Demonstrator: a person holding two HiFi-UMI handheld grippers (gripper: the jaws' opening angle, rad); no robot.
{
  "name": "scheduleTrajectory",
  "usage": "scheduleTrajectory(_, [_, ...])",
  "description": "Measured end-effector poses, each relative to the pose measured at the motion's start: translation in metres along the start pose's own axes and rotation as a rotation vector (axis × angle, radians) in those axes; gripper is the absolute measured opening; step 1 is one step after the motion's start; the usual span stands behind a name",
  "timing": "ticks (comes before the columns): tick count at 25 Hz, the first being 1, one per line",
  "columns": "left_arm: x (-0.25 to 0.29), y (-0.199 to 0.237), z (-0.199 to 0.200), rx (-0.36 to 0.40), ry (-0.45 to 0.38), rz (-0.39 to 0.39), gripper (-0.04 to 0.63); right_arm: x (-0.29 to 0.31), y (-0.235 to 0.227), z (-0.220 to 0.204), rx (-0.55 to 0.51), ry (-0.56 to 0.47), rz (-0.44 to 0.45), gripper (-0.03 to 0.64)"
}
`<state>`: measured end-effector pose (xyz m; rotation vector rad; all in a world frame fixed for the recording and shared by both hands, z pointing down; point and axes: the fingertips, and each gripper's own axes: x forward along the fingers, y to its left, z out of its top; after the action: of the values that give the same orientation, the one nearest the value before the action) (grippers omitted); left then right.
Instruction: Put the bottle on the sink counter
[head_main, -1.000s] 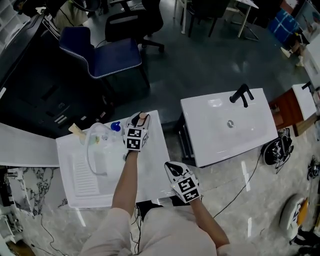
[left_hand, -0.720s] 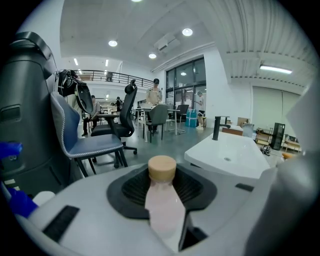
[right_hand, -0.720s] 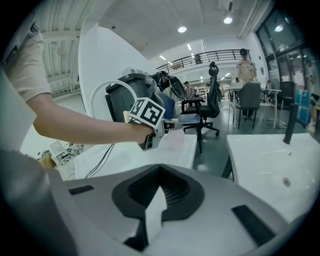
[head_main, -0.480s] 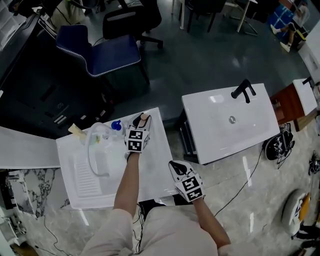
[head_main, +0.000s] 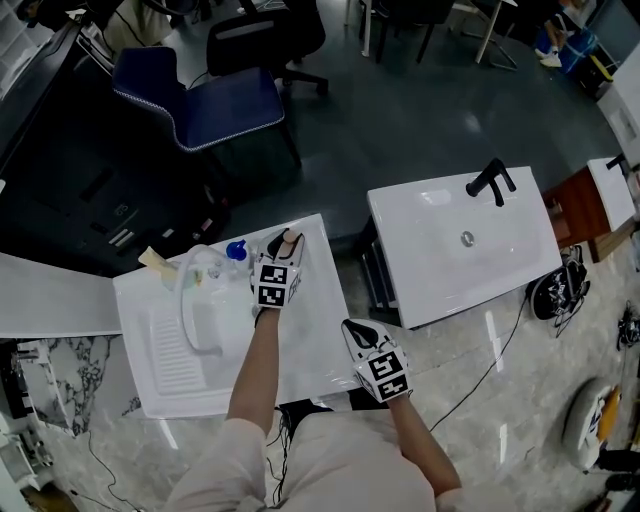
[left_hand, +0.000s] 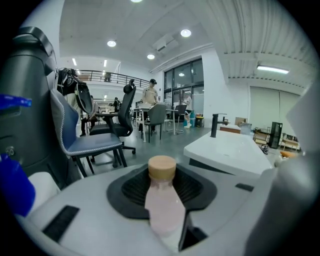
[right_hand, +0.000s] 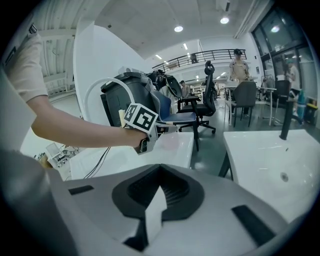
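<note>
A pale pink bottle with a tan cap lies between the jaws of my left gripper, which is shut on its body. From the head view, that gripper hovers over the back right corner of the white sink counter, the bottle pointing away from me. My right gripper hangs off the counter's front right corner, jaws together with nothing in them. In the right gripper view, the right gripper looks toward the left gripper.
A ribbed basin, a white hose faucet and a blue-topped spray bottle sit on the left counter. A second white sink unit with a black tap stands to the right, across a gap. A blue chair is behind.
The head camera has drifted a little. Both grippers hold almost the same places, and the bottle stays in the left one.
</note>
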<state>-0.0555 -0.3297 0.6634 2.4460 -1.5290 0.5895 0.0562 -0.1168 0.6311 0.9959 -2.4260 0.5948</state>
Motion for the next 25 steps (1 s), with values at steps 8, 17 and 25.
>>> scheduleTrajectory(8, [-0.003,-0.001,-0.005,-0.035,-0.023,0.035,0.138,0.006,-0.001,0.003,0.017,-0.005,0.004,0.003])
scheduleTrajectory(17, [-0.002,0.002,-0.004,-0.056,-0.018,0.066,0.172,0.009,-0.010,0.006,0.052,-0.023,-0.014,0.003])
scheduleTrajectory(25, [-0.016,0.000,0.003,-0.078,-0.003,0.077,0.220,0.018,-0.011,0.004,0.074,-0.016,-0.021,0.004])
